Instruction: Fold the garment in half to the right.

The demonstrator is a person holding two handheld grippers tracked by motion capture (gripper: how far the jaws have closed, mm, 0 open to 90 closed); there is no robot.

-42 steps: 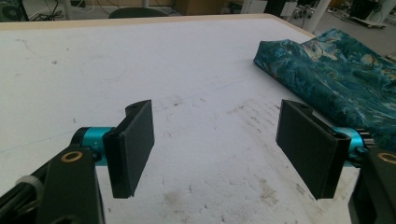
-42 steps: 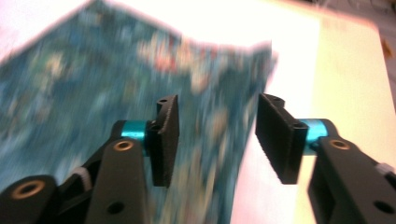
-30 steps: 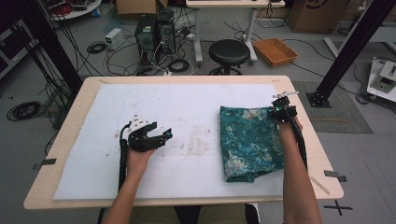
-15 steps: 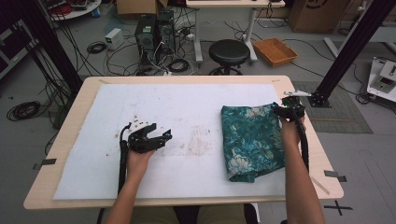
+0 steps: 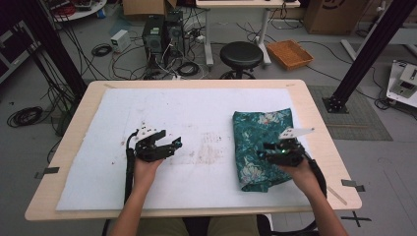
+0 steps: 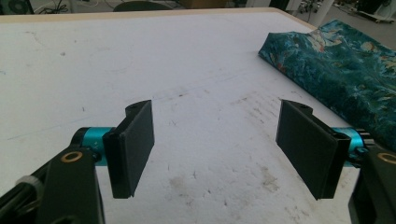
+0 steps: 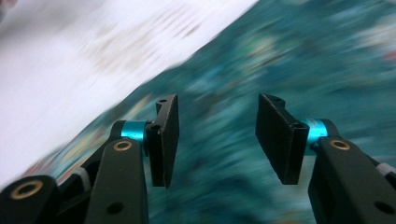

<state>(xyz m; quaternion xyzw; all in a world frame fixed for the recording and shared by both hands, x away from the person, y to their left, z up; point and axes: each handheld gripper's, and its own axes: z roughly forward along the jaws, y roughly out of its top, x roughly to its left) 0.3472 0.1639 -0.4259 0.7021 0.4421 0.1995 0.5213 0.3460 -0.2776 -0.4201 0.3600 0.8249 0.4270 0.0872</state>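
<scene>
A folded teal floral cloth (image 5: 255, 142) lies on the right part of the white mat (image 5: 196, 108). My right gripper (image 5: 264, 152) hovers over its near right half, pointing left. Its jaws have just been opening and stand open, with nothing between them; the right gripper view, blurred, shows the right gripper (image 7: 217, 140) above the cloth (image 7: 280, 60). My left gripper (image 5: 174, 143) rests at the mat's left centre, open and empty, pointing right toward the cloth. In the left gripper view the left gripper (image 6: 217, 149) frames bare mat, with the cloth (image 6: 345, 70) at the far right.
The mat covers most of the wooden table (image 5: 317, 118) and is stained near its middle (image 5: 209, 147). Beyond the far edge stand a black stool (image 5: 241, 55), computer towers (image 5: 164, 32) with cables, and an orange tray (image 5: 289, 53) on the floor.
My right gripper let go of the cloth's far right corner, opened, and moved toward the near side over the cloth. The left hand stayed put.
</scene>
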